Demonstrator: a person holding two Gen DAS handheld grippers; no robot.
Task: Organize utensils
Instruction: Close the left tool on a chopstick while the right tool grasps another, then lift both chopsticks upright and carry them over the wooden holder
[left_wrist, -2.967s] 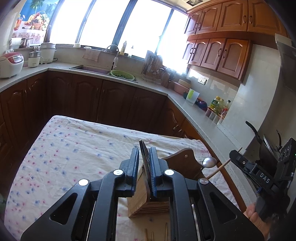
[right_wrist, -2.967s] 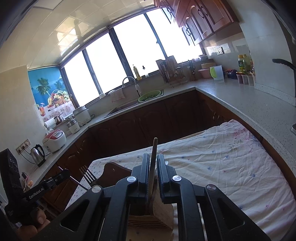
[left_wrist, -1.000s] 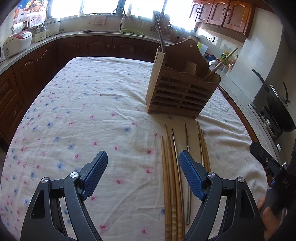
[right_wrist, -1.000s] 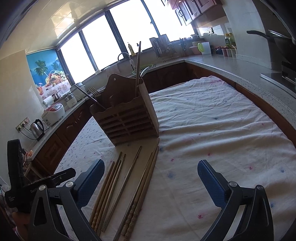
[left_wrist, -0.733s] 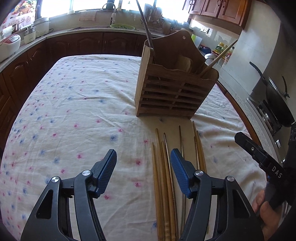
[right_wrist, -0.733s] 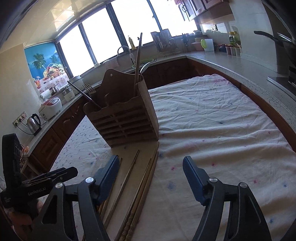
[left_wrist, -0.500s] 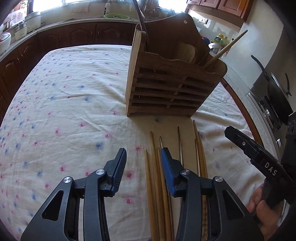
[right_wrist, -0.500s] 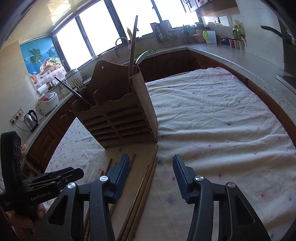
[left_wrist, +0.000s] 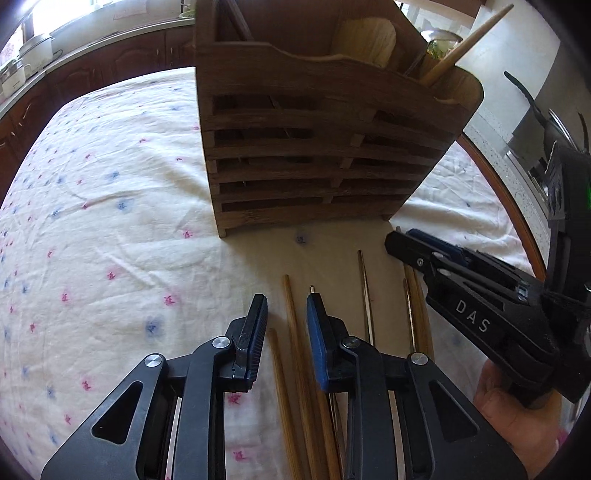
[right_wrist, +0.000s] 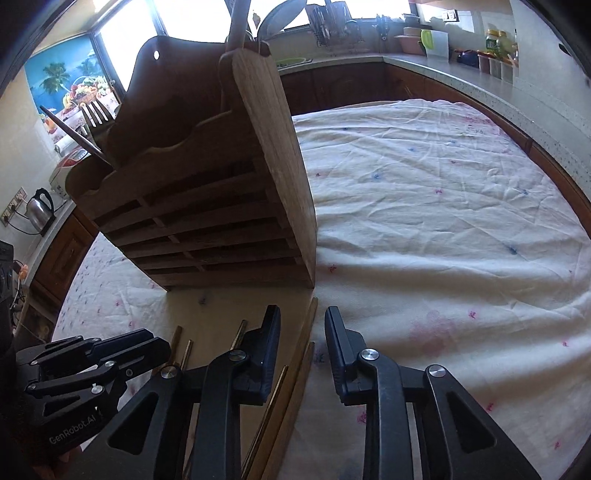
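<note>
I have both grippers angled down at the chopsticks lying in a row on the flowered tablecloth, just in front of the wooden utensil holder. My left gripper is narrow and closing, with two wooden chopsticks between its pads, not yet pinched. My right gripper is also narrow and closing around a wooden pair, pads still apart from them.
</note>
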